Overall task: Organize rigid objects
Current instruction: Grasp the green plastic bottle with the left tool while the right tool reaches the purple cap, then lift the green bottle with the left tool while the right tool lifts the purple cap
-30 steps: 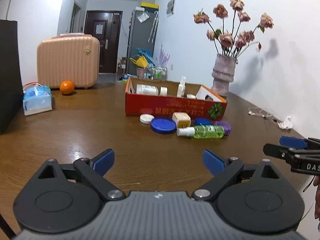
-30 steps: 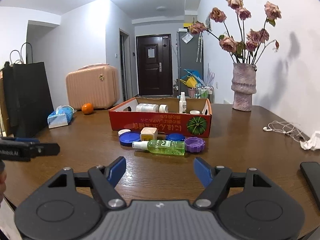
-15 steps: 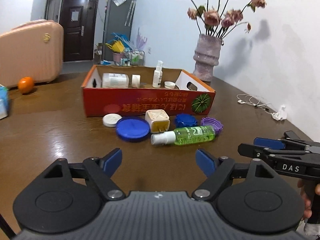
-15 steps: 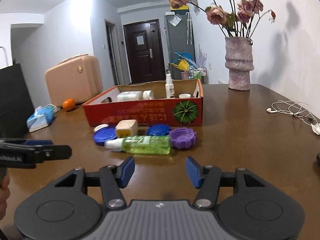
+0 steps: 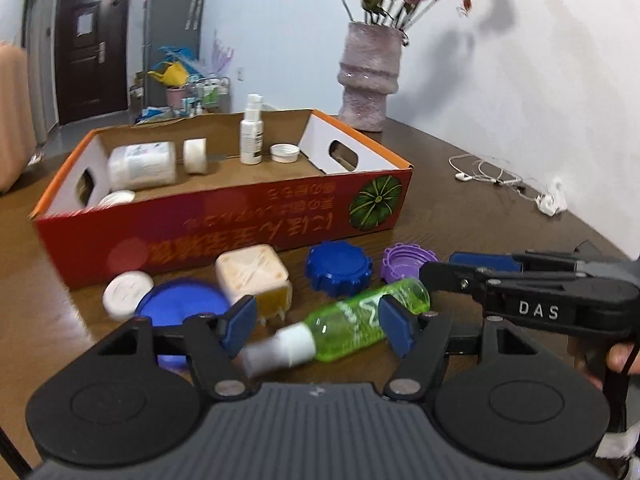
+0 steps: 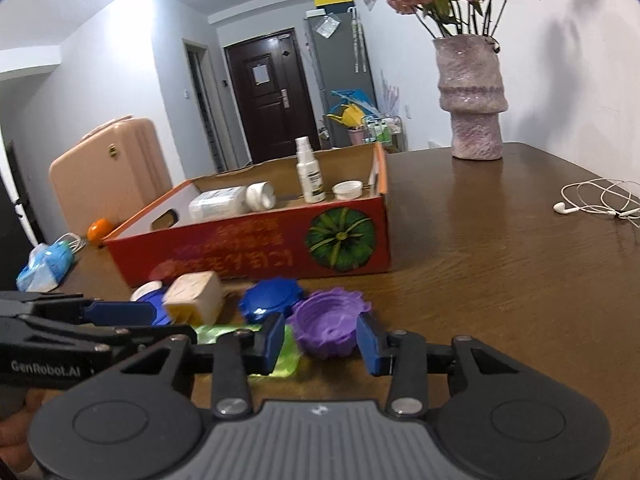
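Observation:
A red cardboard box [image 5: 224, 224] [image 6: 256, 244] holds white bottles and caps. In front of it lie a green bottle [image 5: 352, 324], a beige cube jar [image 5: 252, 276], a blue flat lid [image 5: 184, 306], a white cap [image 5: 127, 294], a blue cap [image 5: 338, 267] [image 6: 270, 300] and a purple cap [image 5: 408, 260] [image 6: 328, 326]. My left gripper [image 5: 320, 326] is open, its fingers on either side of the green bottle. My right gripper [image 6: 322, 344] is open, its fingers on either side of the purple cap.
A pink vase [image 5: 370, 76] [image 6: 472, 100] with dried roses stands behind the box. White earphones [image 5: 504, 178] [image 6: 596, 200] lie at the right. A peach suitcase [image 6: 108, 176], an orange [image 6: 99, 229] and a tissue pack [image 6: 48, 264] are at the left.
Both grippers have moved forward and down toward the items in front of the box. The left now straddles the green bottle, the right the purple cap. Both jaws have narrowed somewhat.

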`<state>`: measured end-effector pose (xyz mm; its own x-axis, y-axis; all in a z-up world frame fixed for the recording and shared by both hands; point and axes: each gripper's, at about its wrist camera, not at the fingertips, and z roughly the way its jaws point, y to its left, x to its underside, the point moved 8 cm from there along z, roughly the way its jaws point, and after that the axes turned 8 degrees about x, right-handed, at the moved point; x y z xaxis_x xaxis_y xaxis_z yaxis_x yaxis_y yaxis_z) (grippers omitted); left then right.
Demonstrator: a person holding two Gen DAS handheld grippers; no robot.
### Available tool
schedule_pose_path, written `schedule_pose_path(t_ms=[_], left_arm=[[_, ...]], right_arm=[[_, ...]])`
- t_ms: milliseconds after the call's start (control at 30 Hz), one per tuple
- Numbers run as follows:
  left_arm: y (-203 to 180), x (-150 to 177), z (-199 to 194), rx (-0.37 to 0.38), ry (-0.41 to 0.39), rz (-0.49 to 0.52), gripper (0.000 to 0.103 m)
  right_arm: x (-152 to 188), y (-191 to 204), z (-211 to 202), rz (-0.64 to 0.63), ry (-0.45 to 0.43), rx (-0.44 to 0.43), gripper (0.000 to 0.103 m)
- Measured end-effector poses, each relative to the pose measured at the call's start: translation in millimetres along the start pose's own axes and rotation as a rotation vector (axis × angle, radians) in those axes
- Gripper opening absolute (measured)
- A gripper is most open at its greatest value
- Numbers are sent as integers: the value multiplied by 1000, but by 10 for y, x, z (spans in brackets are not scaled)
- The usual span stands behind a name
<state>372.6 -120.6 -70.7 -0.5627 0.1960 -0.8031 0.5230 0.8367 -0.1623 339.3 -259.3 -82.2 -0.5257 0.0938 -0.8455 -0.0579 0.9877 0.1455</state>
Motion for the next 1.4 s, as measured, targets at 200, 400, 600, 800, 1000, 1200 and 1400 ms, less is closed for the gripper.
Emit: schedule_pose_path(t_ms=[200, 400, 600, 800, 1000, 1200, 1400], left_arm=[[-251, -9, 216, 69, 39, 76, 69], [-346, 83, 272, 29, 102, 93, 50], [-406, 216, 246, -2, 126, 101, 49], [-407, 166, 338, -35, 89, 63, 32], [-377, 312, 23, -70, 86, 3, 31], [-241, 444, -501, -133, 44, -60, 31], [-148, 474, -950, -196, -19, -87, 31]], right_arm=[[-55, -186, 238, 22, 30, 31, 41], [-88, -186, 329, 10, 52, 1, 46], [-106, -147, 294, 10, 38, -41, 62], [-61, -88, 321, 2, 69, -54, 62], [-33, -99, 281, -5, 71, -61, 63], [32, 57, 336, -102, 96, -29, 51], [77, 125, 135, -96, 89, -33, 46]])
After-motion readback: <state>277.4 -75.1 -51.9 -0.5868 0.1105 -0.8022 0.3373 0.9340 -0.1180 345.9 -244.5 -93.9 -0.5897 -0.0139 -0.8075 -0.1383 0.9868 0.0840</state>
